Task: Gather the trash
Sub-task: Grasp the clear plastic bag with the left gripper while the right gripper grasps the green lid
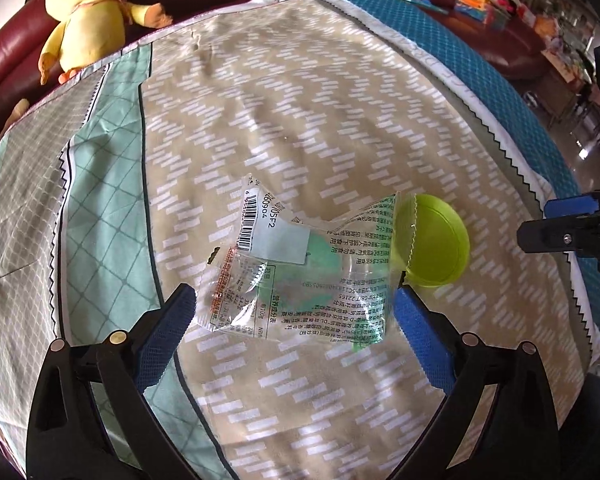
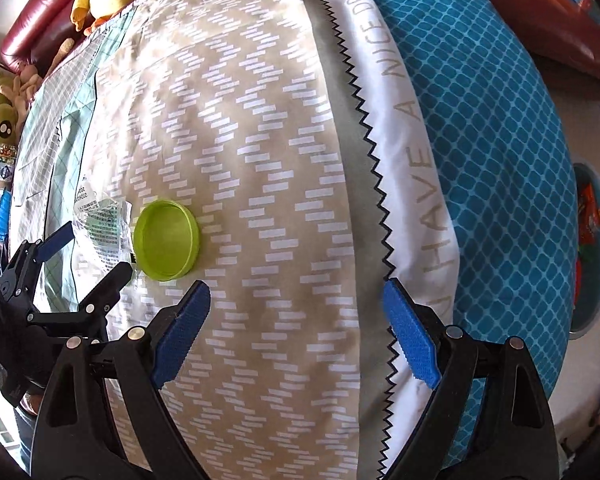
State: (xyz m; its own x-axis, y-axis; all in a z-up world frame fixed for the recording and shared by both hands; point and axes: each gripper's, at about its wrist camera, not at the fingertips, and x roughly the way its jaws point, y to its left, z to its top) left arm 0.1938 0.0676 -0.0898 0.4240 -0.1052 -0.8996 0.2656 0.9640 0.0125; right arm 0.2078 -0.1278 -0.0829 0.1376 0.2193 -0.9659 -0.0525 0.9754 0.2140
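Observation:
A clear plastic wrapper (image 1: 300,264) with a barcode label and green print lies crumpled on the patterned bedsheet (image 1: 300,100). A lime-green round lid (image 1: 436,240) lies beside it on the right, its left edge under the wrapper. My left gripper (image 1: 294,304) is open, its blue pads either side of the wrapper's near end. My right gripper (image 2: 296,320) is open and empty over the sheet, to the right of the lid (image 2: 166,240) and wrapper (image 2: 100,228). The left gripper (image 2: 88,252) shows in the right wrist view around the wrapper.
A yellow plush duck (image 1: 96,12) sits on a dark red sofa (image 1: 12,60) at the back left. More soft toys (image 2: 4,120) lie at the left edge. A teal bin (image 2: 592,248) with colourful packets stands to the right of the bed.

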